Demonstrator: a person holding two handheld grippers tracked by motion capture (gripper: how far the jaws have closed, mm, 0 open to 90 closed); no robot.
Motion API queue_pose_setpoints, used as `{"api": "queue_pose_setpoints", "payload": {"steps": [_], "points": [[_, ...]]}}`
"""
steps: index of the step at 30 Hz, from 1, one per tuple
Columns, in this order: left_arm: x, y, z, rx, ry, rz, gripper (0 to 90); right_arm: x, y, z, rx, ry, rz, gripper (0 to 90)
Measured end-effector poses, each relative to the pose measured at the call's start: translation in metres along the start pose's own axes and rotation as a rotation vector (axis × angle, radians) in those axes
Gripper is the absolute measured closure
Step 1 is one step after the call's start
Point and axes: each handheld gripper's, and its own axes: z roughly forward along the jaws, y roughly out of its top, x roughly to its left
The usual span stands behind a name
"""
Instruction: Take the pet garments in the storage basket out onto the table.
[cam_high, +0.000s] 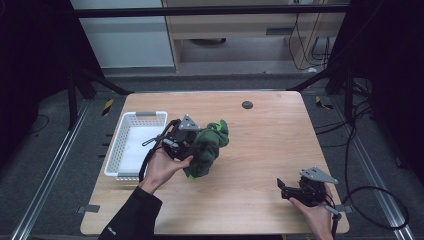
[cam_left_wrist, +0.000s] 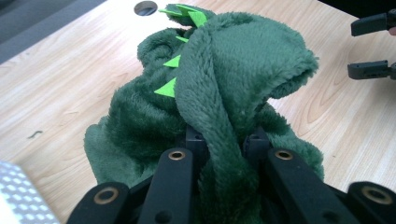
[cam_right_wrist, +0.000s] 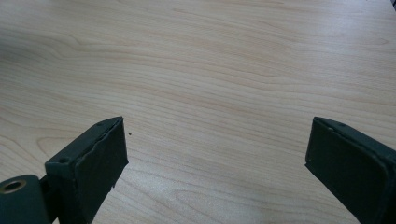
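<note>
1. Green plush garment (cam_left_wrist: 224, 93), with bright felt spikes along one fold, is pinched by the left tool (cam_high: 186, 141), jaws clamped on a bunched fold.
2. My guess is the white basket (cam_high: 134, 146) just left of it is the goal. Lift high enough to clear the rim, so trailing fleece doesn't snag.
3. Right tool (cam_high: 289, 190) hangs spread over bare counter (cam_right_wrist: 224, 70), well apart from the fleece, free to gather loose ends.
</note>
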Motion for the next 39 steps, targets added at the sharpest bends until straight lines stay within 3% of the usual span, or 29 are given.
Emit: {"api": "queue_pose_setpoints", "payload": {"steps": [22, 39], "points": [[-0.015, -0.006, 0.040, 0.065, -0.062, 0.022, 77.8, 0.000, 0.000, 0.000, -0.001, -0.001, -0.002, 5.5], [-0.024, -0.016, 0.066, 0.103, -0.087, 0.027, 77.7, 0.000, 0.000, 0.001, 0.001, 0.001, -0.007, 5.5]]}}
